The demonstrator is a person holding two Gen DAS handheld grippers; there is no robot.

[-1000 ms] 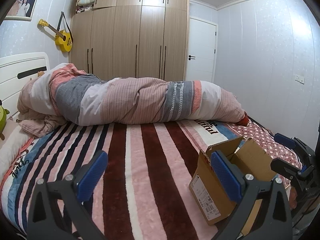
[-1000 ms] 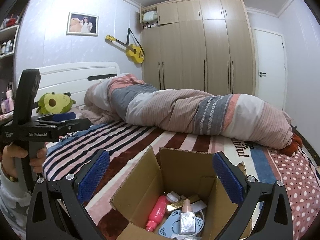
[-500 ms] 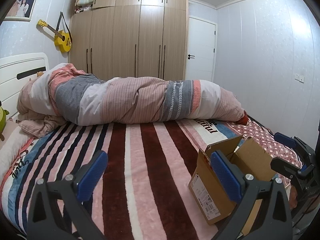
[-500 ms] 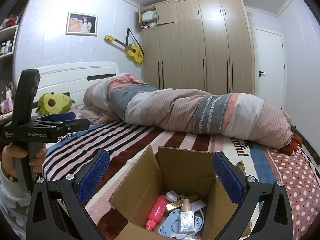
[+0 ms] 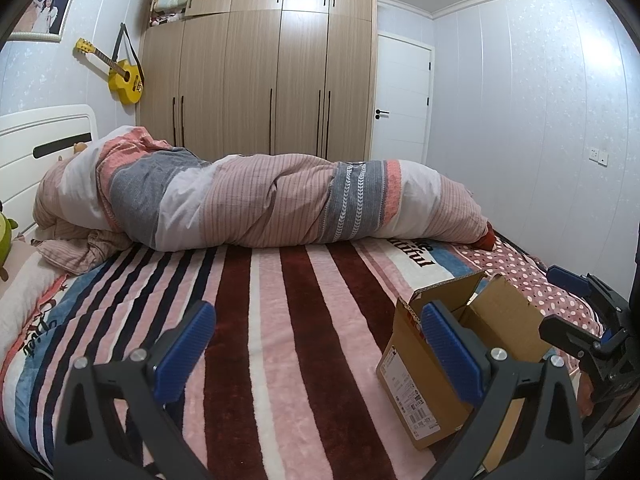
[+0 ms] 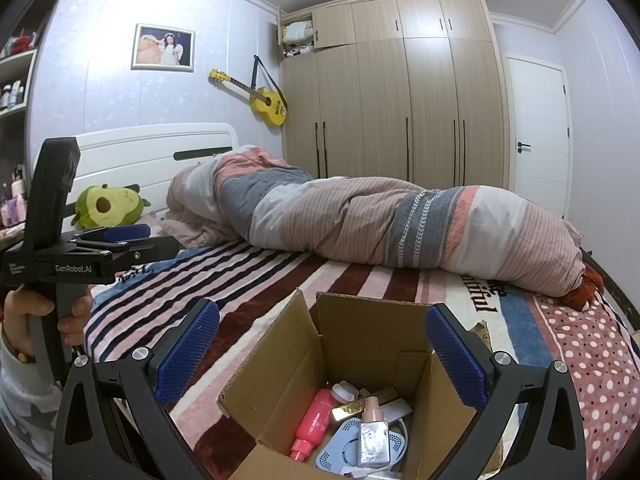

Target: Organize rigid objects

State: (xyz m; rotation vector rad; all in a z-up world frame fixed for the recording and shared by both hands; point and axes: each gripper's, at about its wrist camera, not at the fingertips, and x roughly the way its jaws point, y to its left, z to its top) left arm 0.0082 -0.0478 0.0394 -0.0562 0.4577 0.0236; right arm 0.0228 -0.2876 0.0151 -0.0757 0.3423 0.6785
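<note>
An open cardboard box (image 6: 360, 344) stands on the striped bed. Inside lie a pink bottle (image 6: 314, 424), a small clear bottle with a pink cap (image 6: 374, 436), a gold item (image 6: 352, 408), a white round jar (image 6: 346, 392) and a pale blue perforated item (image 6: 348, 450). My right gripper (image 6: 322, 356) is open and empty, held above the box. My left gripper (image 5: 320, 350) is open and empty over the blanket, left of the box (image 5: 424, 392). The left gripper also shows at the left of the right wrist view (image 6: 124, 242).
A rolled striped duvet (image 5: 260, 204) lies across the far side of the bed. A green plush toy (image 6: 106, 210) sits by the white headboard (image 6: 152, 152). A wardrobe (image 5: 260, 76), a door (image 5: 400, 100) and a wall-hung yellow guitar (image 5: 124, 80) are behind.
</note>
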